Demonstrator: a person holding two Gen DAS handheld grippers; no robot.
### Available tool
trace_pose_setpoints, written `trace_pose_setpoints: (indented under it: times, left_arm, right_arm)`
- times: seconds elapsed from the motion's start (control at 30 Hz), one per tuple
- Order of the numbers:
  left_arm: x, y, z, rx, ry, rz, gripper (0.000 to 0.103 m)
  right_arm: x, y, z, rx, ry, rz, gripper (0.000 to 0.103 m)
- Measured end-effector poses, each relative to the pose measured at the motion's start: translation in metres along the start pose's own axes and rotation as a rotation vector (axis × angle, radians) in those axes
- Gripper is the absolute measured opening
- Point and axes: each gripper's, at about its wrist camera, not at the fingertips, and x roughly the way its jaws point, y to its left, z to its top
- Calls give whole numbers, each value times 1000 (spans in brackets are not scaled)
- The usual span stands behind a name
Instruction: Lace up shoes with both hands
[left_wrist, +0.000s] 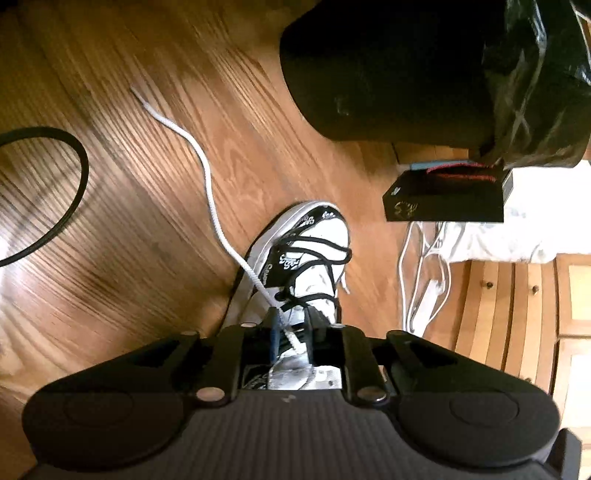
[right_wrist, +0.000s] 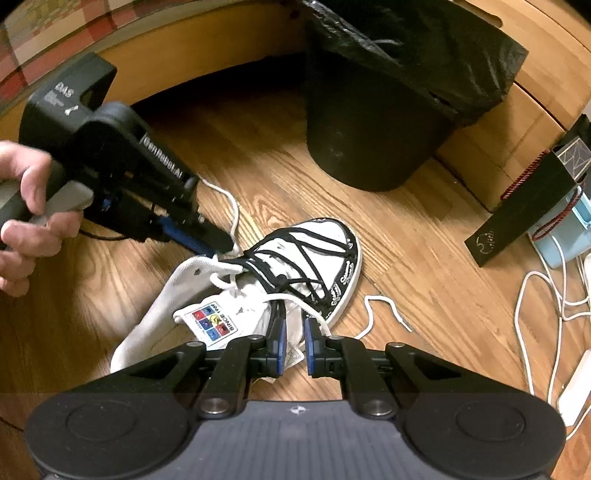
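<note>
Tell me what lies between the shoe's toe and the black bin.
Only bare wooden floor, seen in the right wrist view, separates shoe and bin.

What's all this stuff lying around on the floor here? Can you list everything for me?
sneaker: one, white with black trim, floor centre
white lace: one, trailing from sneaker
bin: one, black, bagged, behind sneaker
gift bag: one, black, red cord handles, right
white cables: several, far right
black cable: one, looped, left
hand: one, holding left claw
left claw: black, at sneaker's lace
right claw: black, blue pads, over sneaker's opening
</note>
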Motion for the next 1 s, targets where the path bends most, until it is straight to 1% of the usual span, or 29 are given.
trace_pose_setpoints:
  times: [0.17, 0.2, 0.23, 0.47, 0.6, 0.8, 0.97, 1.0]
  left_arm:
    - [7, -9, 1, 62, 21, 21, 20]
    - [7, -11, 1, 81, 21, 27, 14]
    - [7, -12, 1, 96, 22, 34, 6]
    - [0, -11, 1, 110, -11, 46, 4]
    - [-9, -15, 5, 113, -49, 43, 4]
    - [-26, -15, 16, 91, -131, 51, 4]
    - [-28, -12, 21, 9, -118, 15, 4]
    - [-29, -11, 22, -10, -114, 12, 4]
  right_arm:
    - [0, 3, 0, -4, 2, 7, 12]
    - [0, 3, 0, -5, 3, 5, 12]
    - [1, 3, 0, -6, 4, 4, 12]
    - [1, 5, 0, -12, 8, 5, 12]
    - [3, 8, 0, -21, 19, 8, 12]
    - [1, 9, 2, -18, 14, 14, 12]
    - [3, 2, 2, 13, 21, 17, 12]
    - [2, 0, 2, 26, 14, 22, 15]
